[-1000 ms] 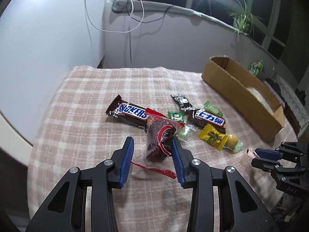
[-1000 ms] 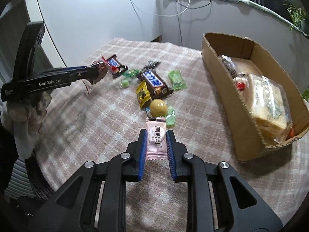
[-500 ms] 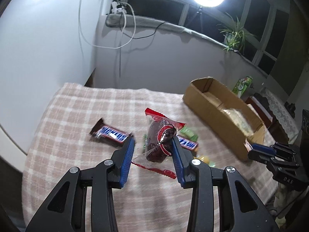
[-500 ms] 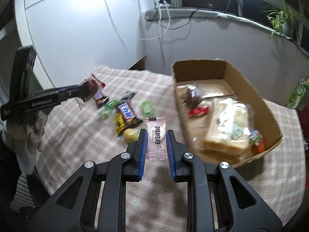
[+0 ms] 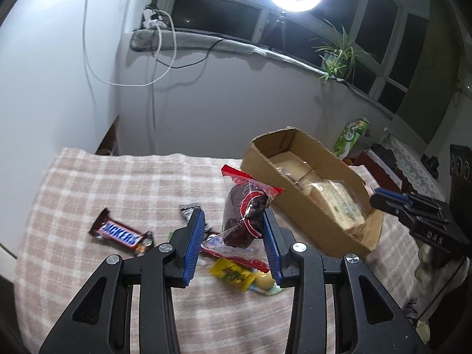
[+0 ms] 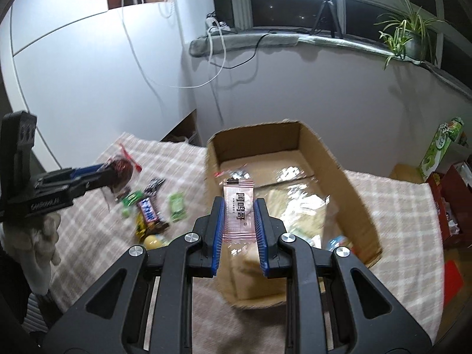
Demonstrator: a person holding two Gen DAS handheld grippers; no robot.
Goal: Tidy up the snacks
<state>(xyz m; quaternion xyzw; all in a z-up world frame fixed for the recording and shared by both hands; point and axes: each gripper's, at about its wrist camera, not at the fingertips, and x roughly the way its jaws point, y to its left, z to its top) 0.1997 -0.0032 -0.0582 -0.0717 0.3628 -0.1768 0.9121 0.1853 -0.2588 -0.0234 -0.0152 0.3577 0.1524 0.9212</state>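
Since the frames a second ago, both grippers have been raised off the table and swung toward the box (image 6: 348, 183), so both carries are judged near release.

Right gripper (image 6: 239, 216): clenched on a pink sachet (image 6: 239, 206), flat, dark print, crimped ends. It was over the cloth beside the loose pile; it is now held above the box's near end, over the bagged goods inside.

Left gripper (image 5: 233, 236): grasping a red-trimmed clear pouch (image 5: 244, 212) of dark fruit, pinched low, its top standing free. It is held above the pile, short of the box's left wall.

Left on the table (image 5: 97, 188): Snickers (image 5: 121, 233), yellow pack (image 5: 231, 274), others blurred.
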